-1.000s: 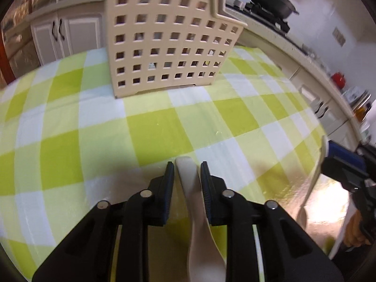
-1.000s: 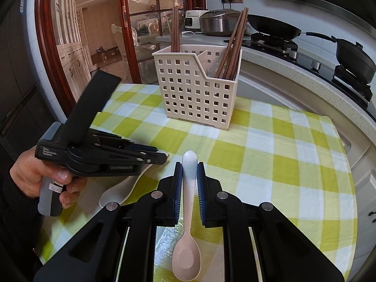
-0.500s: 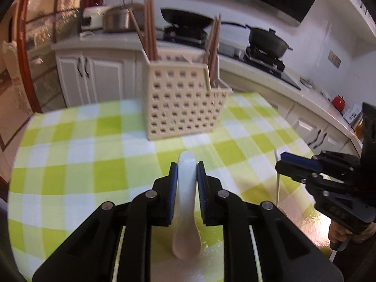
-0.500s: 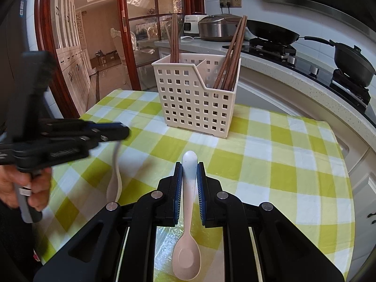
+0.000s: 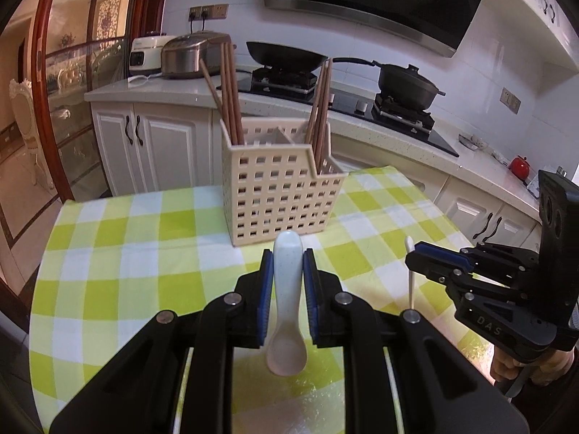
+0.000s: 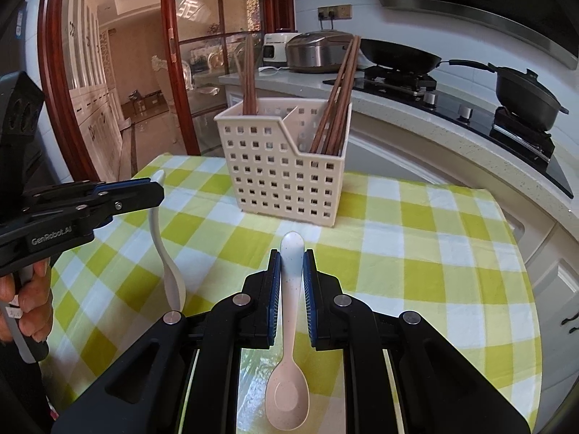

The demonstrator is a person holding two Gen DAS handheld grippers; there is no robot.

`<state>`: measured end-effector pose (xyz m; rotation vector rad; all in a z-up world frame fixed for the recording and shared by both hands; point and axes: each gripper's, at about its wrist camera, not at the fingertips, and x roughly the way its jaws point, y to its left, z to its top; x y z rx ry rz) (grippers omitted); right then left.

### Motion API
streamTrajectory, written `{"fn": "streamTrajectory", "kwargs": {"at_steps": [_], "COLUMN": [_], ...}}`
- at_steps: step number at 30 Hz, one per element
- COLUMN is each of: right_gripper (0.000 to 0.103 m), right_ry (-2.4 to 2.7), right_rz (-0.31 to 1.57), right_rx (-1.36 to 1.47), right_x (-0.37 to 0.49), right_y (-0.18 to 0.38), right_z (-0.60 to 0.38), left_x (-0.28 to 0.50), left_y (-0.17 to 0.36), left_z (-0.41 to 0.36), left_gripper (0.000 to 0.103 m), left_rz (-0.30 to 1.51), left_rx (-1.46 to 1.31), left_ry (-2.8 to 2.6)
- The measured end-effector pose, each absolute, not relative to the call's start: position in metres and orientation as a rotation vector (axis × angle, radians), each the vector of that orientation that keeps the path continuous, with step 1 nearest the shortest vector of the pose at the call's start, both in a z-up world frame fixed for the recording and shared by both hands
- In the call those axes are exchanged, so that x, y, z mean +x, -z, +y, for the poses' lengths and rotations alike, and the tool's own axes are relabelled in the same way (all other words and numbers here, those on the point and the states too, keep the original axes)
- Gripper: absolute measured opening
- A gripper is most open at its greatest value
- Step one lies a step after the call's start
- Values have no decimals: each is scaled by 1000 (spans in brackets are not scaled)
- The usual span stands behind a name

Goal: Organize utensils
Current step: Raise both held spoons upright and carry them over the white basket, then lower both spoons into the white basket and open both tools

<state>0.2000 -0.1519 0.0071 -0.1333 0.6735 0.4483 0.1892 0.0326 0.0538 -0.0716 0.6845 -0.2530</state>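
My left gripper is shut on the handle of a pale spoon, held above the checked tablecloth with the bowl hanging toward the camera. The right wrist view shows this gripper at the left with its white spoon dangling. My right gripper is shut on a pinkish spoon, bowl nearest the lens. Ahead of both stands a cream perforated basket with a divider. Brown chopsticks lean in its left and right compartments.
The green-and-white tablecloth covers the table up to a white kitchen counter. A rice cooker, a wok and a black pot sit behind. A hand holds the left gripper's grip.
My left gripper has lifted its spoon well up and tipped toward level, so the basket went from filling the top of the view to standing whole and farther off. The right gripper stayed put.
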Motion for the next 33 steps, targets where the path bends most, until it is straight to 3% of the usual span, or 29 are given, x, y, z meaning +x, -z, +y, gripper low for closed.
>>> {"fn": "streamTrajectory", "kwargs": {"at_steps": [17,24,33], "right_gripper": [13,13,14], "right_ry": [-425,-390,-406], "right_rz": [439,401,405], "right_rx": [5,43,64], "right_x": [286,334,362], "right_y": [-133,-138,-111], "right_z": [-134,-128,-119], "left_x": [246,302,337], "left_y": [-192,-196,-162], "left_z": [27,30,33], "left_gripper": [16,16,16], "left_rz": [448,416,448], "left_rx": [-37,-56,-70], "left_ry": [239,184,171]}}
